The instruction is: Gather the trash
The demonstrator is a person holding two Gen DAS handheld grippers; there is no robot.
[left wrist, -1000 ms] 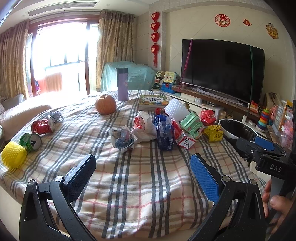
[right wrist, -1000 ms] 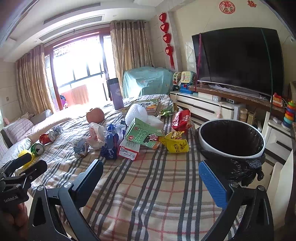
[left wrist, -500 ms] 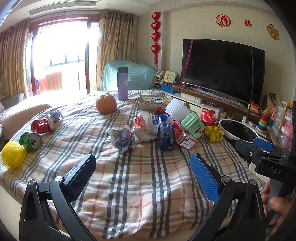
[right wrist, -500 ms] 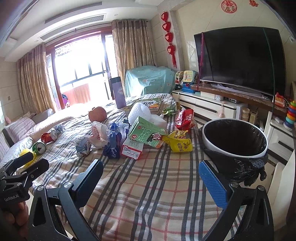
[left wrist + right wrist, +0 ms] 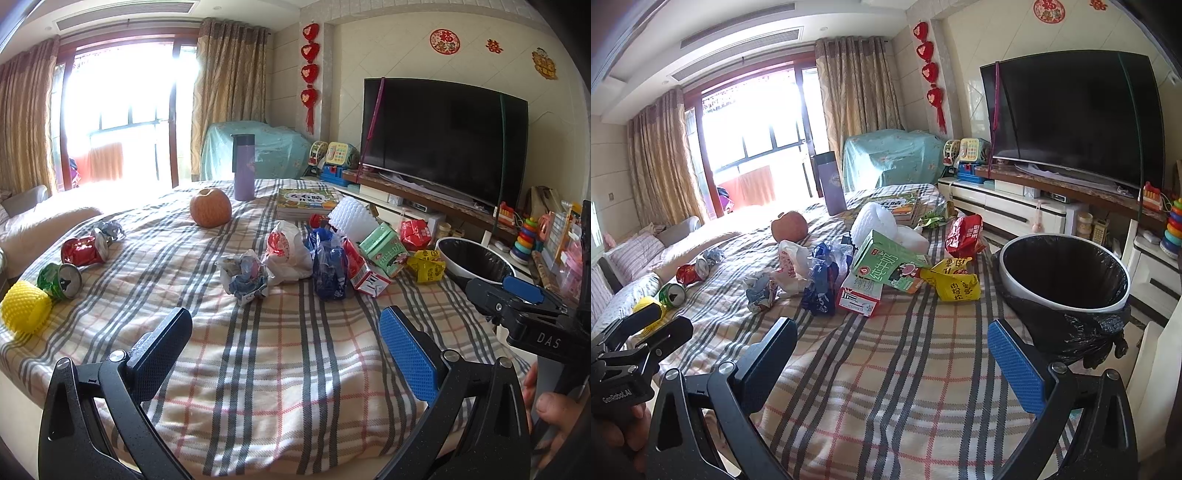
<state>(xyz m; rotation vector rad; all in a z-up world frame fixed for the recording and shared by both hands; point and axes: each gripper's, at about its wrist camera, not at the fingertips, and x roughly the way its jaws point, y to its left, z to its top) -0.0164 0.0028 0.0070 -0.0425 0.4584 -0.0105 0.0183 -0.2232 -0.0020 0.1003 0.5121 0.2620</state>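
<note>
Trash lies on a plaid-covered table (image 5: 280, 354): a crumpled paper wad (image 5: 243, 277), a white plastic bag (image 5: 290, 254), a blue wrapper (image 5: 328, 269), a green milk carton (image 5: 886, 262), a yellow packet (image 5: 955, 282), a red packet (image 5: 964, 234). Crushed red (image 5: 83, 251) and green (image 5: 61, 280) cans and yellow foam netting (image 5: 24, 312) sit at the left. A black-lined bin (image 5: 1063, 273) stands at the table's right edge. My left gripper (image 5: 286, 332) hovers open over the near table. My right gripper (image 5: 892, 345) is open near the bin, holding nothing.
An apple (image 5: 210, 206), a purple flask (image 5: 243, 168) and a stack of books (image 5: 306, 201) stand at the far side. A TV (image 5: 439, 140) on a low cabinet with toys lines the right wall. A sofa (image 5: 631, 258) runs along the left.
The right gripper has edged slightly forward toward the trash and the bin. The left gripper has barely moved. Both stay open.
</note>
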